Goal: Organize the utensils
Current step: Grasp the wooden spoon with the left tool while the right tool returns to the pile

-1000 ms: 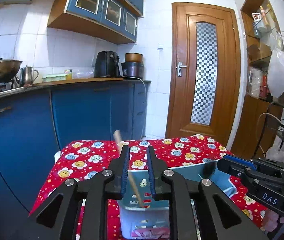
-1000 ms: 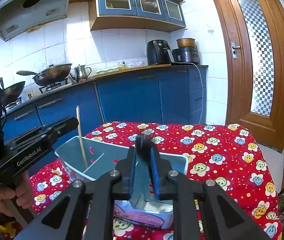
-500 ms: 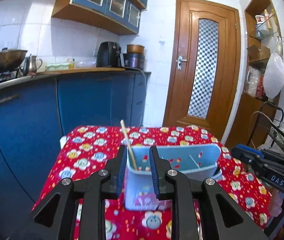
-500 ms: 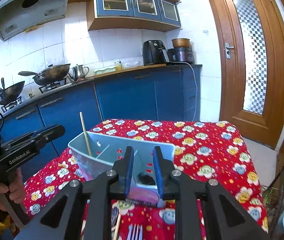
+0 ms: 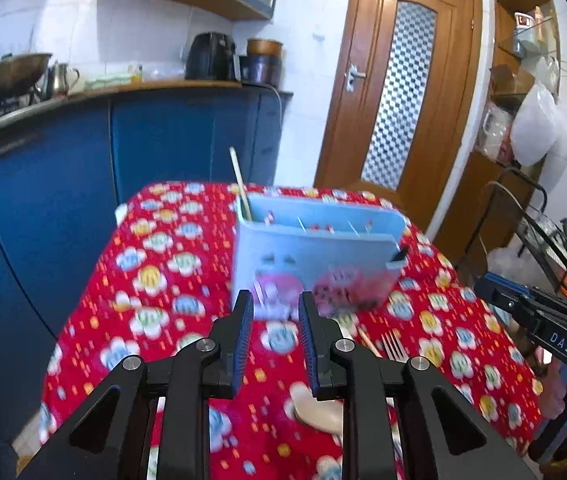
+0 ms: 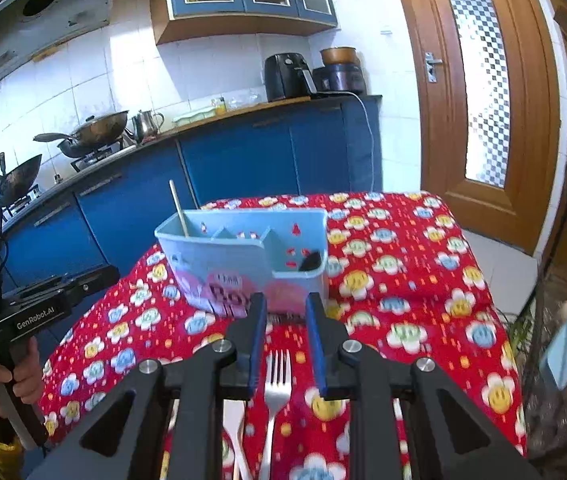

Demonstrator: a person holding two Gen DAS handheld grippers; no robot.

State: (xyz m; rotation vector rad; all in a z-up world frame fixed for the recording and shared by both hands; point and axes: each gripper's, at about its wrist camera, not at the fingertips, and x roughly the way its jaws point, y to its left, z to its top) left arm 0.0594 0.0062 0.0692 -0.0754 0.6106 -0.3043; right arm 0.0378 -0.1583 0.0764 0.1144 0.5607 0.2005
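Both grippers, left gripper (image 5: pixel 273 316) and right gripper (image 6: pixel 283 314), have drawn back from the caddy (image 6: pixel 243 258); their fingers are released and empty, and the left gripper's have just been opening. The fork (image 6: pixel 277 380) lies on free cloth near the table (image 6: pixel 423 280) edge.

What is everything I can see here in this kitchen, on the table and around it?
Utensil caddy: one, light blue, upright on the table.
Chopstick: one, pale wood, standing in the caddy's left end compartment.
Dark utensil: one, black, in the caddy's right end pocket.
Fork: one, silver, flat on the cloth in front of the caddy.
Wooden spoon: one, tan, on the cloth, partly hidden.
Tablecloth: one, red with flower faces.
Woks: two, dark, on the stove.
Kettle: one, steel, on the counter.
Air fryer: one, black, on the counter.
Door: one, brown.
Left gripper: black, empty, jaws apart.
Right gripper: black, empty, jaws apart.
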